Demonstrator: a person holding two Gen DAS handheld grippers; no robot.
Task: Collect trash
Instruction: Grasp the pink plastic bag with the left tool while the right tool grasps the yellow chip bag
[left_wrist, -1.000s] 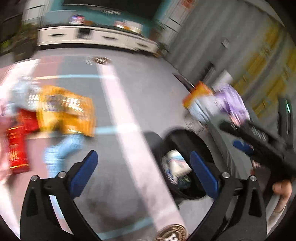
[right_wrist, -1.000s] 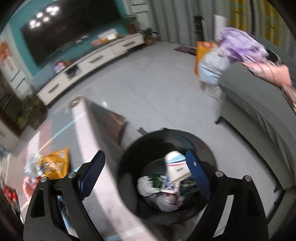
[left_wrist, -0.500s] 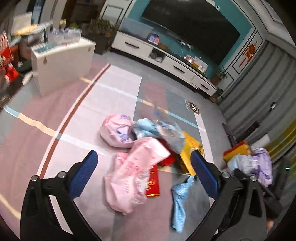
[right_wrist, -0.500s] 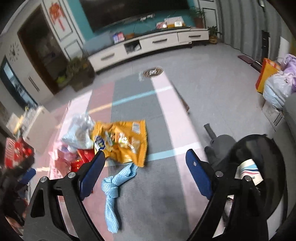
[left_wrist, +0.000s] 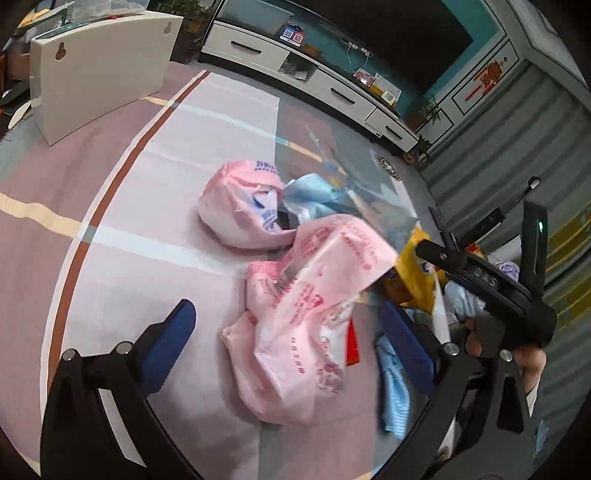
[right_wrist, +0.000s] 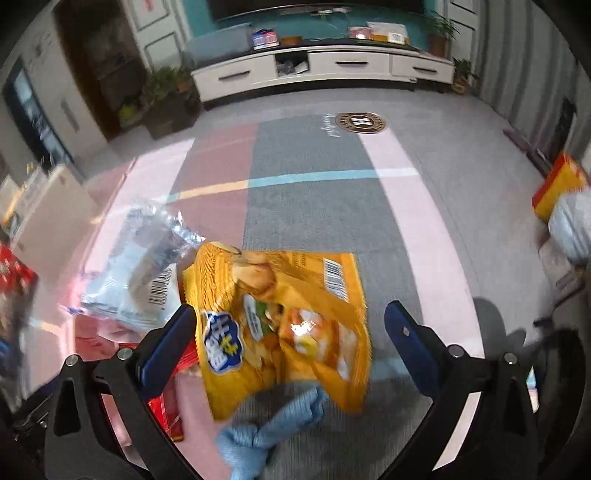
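Left wrist view, left to right: white cabinet (left_wrist: 99, 62) at upper left; patterned carpet (left_wrist: 129, 221); left claw (left_wrist: 291, 350) wide open and empty, framing a crumpled pink plastic bag (left_wrist: 306, 310) at centre, a second rounded pink bag (left_wrist: 240, 206) above it; right claw (left_wrist: 472, 269) entering at right edge, a hand (left_wrist: 524, 354) on its grip. Right wrist view: clear wrapper (right_wrist: 144, 266) at left; yellow snack bag (right_wrist: 280, 325) at centre, lying between the right claw's blue pads, its jaws having just opened wide and untouching; knotted blue cloth (right_wrist: 266, 432) at lower centre.
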